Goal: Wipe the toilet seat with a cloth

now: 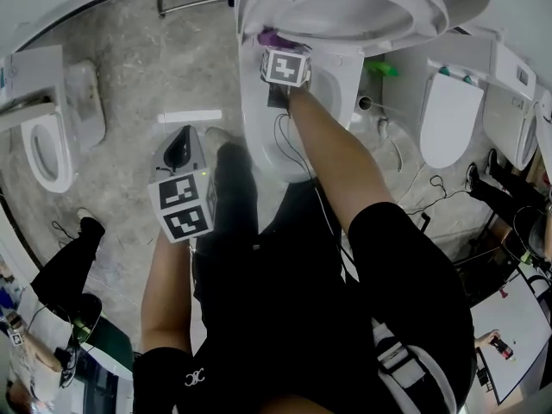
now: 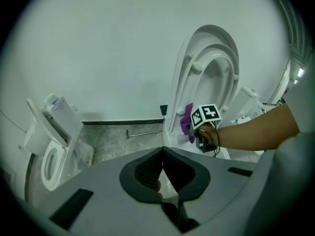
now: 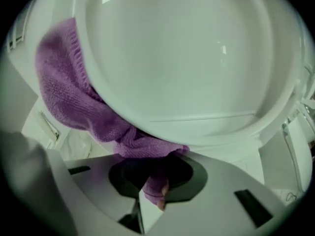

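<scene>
The toilet stands at the top of the head view with its seat raised. My right gripper is at the left of the bowl's rim, under the raised seat, shut on a purple cloth. In the right gripper view the cloth runs from the jaws up behind the white seat. My left gripper hangs over the floor left of the toilet, shut and holding nothing. The left gripper view shows its closed jaws, the raised seat and the cloth.
A second toilet stands at the left and a third at the right. A metal bar and a white strip lie on the grey floor. Cables trail at the right. Someone's shoes are at the left.
</scene>
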